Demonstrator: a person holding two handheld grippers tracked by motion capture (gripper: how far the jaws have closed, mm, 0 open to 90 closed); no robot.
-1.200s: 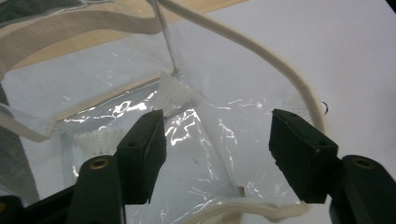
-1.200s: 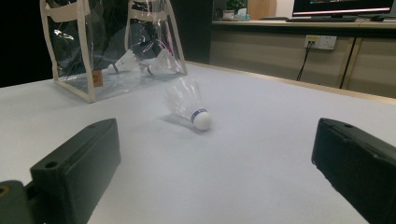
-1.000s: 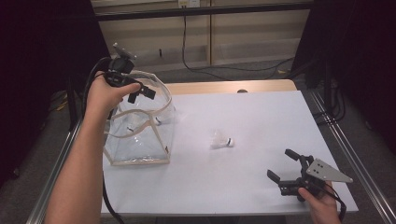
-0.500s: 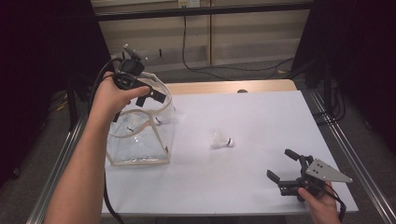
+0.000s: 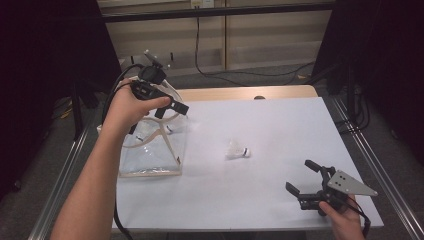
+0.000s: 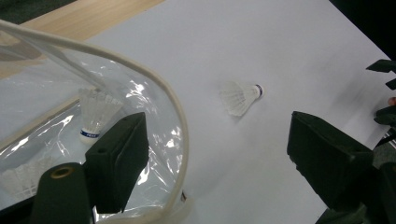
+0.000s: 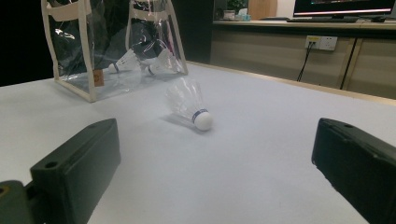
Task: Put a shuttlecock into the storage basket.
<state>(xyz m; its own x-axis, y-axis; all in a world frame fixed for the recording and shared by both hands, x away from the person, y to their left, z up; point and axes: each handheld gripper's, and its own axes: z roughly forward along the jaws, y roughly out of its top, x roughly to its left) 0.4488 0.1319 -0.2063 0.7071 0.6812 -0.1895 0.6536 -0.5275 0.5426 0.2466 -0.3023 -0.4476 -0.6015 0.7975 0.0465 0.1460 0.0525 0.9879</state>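
High view: left gripper (image 5: pixel 169 109) is held up over the top of the clear bag (image 5: pixel 150 155) at the table's (image 5: pixel 280 125) left edge. Its jaws have just been opening and stand apart with nothing between them. Bag stands upright, cream trim, with shuttlecocks showing through the plastic. One loose shuttlecock (image 5: pixel 236 150) lies on its side near mid-table, right of the bag and well apart from both grippers. Right gripper (image 5: pixel 307 181) sits low at the near right corner, jaws spread and empty, pointing roughly toward the shuttlecock.

Left gripper view: looking down past both black jaws, wide apart, empty gap. The bag's rim (image 6: pixel 173 112) curves through the frame between the jaws, closer to the left one. Inside the bag, a shuttlecock (image 6: pixel 95 114) stands cork down with a blue band; a second one is partly visible at bottom left, blurred. The loose shuttlecock (image 6: pixel 240 96) lies on the white tabletop outside the bag, cork pointing right. Bits of the right gripper (image 6: pixel 385 93) poke in at the right edge.

Right gripper view: jaws far apart at bottom left and right, nothing between the pads. Loose shuttlecock (image 7: pixel 191 105) lies ahead in line with the gap, cork toward the camera. Bag (image 7: pixel 112 46) stands behind it on the left, two shuttlecocks visible inside near its base.
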